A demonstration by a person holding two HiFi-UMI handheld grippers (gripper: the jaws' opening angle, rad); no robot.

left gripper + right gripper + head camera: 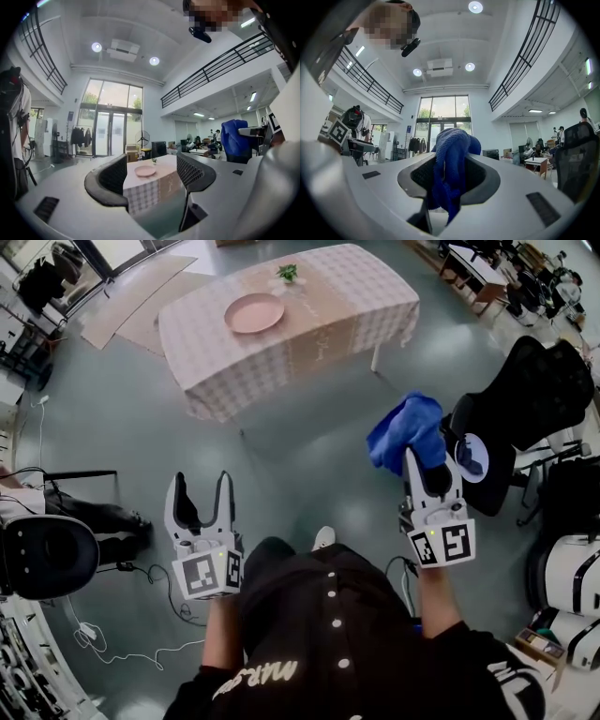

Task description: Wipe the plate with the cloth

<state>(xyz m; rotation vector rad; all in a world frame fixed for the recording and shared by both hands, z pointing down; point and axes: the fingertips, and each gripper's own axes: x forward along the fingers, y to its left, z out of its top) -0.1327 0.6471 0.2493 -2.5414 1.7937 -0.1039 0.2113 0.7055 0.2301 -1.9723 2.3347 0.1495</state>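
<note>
Right tongs (pixel 429 470) pinching the blue cloth (pixel 405 432); left tongs (pixel 200 486) spread wide, empty. The pink plate (pixel 254 312) sits on the bench (pixel 356 306) at upper centre, well apart across the floor, up and left of the cloth.

Left tongs (pixel 201 481) gape empty, right tongs (pixel 431 461) clamped, both seemingly level.

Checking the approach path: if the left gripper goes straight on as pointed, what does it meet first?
Probably the table, at its near edge below the plate, with open floor before it. Depth is unclear.
</note>
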